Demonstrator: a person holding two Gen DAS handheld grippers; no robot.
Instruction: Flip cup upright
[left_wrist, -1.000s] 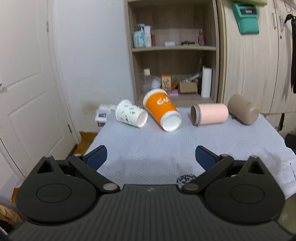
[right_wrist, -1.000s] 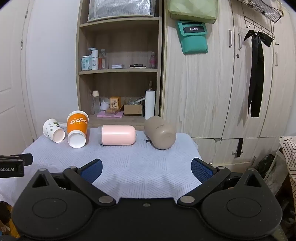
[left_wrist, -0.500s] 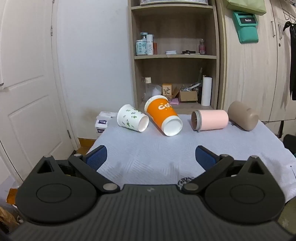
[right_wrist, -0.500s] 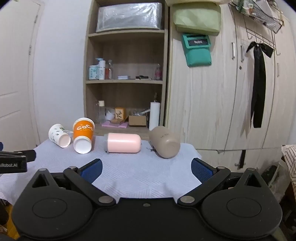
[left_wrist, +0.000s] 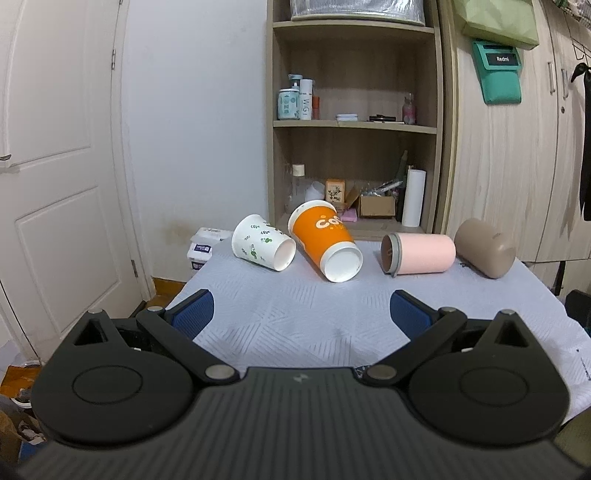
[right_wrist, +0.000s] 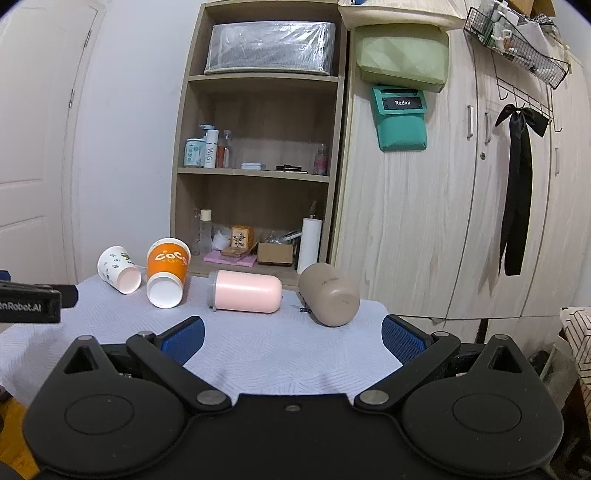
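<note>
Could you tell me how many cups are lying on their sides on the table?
4, in a row from left: white leaf-print cup, orange cup, pink tumbler, tan tumbler. None seems hidden.

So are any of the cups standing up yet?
Not yet. All four lie on their sides: white cup, orange cup, pink cup, brown cup. The left gripper and right gripper are open and hold nothing. All the flipping is left.
</note>
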